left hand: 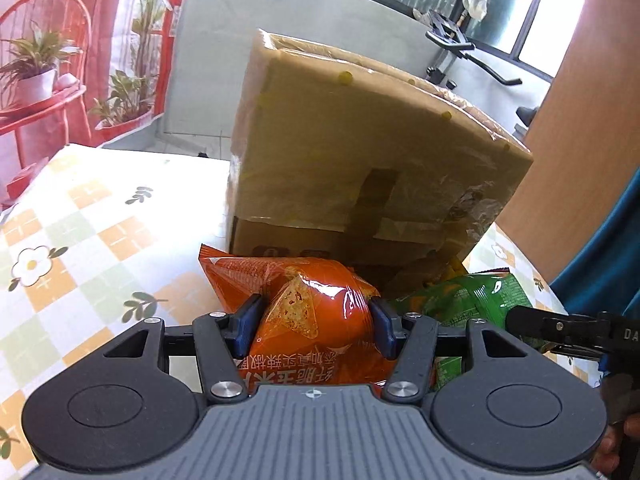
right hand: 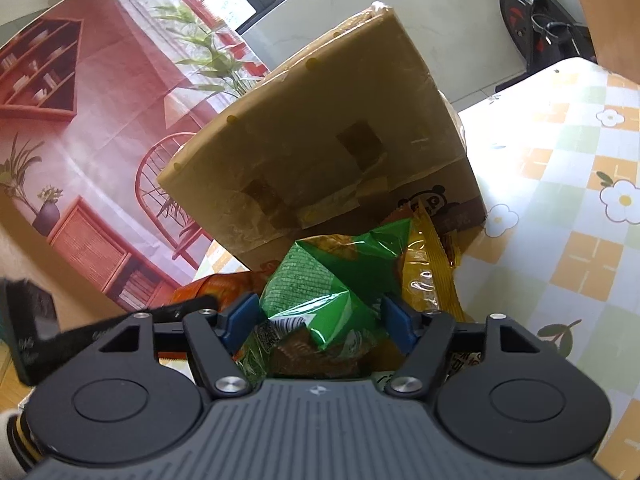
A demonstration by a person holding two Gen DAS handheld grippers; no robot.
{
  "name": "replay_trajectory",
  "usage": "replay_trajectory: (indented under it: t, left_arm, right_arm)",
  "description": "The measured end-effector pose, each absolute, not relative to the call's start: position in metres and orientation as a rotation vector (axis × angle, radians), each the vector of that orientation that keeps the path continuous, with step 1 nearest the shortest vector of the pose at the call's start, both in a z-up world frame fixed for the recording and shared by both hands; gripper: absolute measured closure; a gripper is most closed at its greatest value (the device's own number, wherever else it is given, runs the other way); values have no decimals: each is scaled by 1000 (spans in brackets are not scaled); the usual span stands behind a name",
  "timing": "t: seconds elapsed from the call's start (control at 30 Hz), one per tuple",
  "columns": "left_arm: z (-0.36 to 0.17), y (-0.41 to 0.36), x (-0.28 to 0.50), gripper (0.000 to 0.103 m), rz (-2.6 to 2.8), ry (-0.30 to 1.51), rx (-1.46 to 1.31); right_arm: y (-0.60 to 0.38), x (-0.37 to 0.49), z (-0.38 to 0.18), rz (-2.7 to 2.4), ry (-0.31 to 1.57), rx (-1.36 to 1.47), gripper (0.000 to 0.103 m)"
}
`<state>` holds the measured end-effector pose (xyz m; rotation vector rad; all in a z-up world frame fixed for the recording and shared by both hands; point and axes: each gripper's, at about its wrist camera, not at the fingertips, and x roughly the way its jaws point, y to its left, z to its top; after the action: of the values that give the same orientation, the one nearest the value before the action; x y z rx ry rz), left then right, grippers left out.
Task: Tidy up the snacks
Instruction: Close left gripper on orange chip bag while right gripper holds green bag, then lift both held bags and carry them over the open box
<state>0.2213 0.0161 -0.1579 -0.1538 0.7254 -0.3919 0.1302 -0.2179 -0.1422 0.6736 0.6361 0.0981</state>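
Orange snack bag [left hand: 308, 312] Chinese lettering; cardboard box [right hand: 320, 152] panda print.

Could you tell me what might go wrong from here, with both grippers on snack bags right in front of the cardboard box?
1. The left gripper squeezes the puffy orange bag; it could slip out or get crushed.
2. The green bag sits loosely between the right gripper fingers, so it may drop when lifted.
3. The tilted cardboard box leans over the bags; pulling them out could tip it further.
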Motion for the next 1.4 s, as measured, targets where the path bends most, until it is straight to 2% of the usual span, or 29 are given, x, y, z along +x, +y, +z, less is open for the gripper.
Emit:
replay_trajectory:
  t: [0.27, 0.53, 0.7, 0.9, 0.97, 1.0, 1.4]
  left_arm:
    - [-157, 28, 209, 44, -411, 729, -208]
    - [-170, 23, 206, 44, -421, 760, -215]
    - [-171, 25, 203, 44, -415, 755, -223]
    - [-167, 29, 200, 44, -412, 733, -248]
    - [-163, 31, 199, 44, -409, 718, -253]
    - [-160, 32, 198, 44, -411, 709, -255]
    - [-114, 39, 191, 44, -432, 564, -259]
  right_arm:
    - [-210, 137, -145, 99, 668, 689, 32]
    - [-207, 152, -156, 81, 717, 776, 20]
    - [-211, 155, -163, 69, 730, 835, 18]
    - [-209, 151, -164, 81, 700, 840, 26]
    - [-210, 149, -163, 85, 685, 847, 39]
    - [-211, 148, -161, 98, 669, 856, 40]
    - [-224, 132, -121, 114, 523, 837, 45]
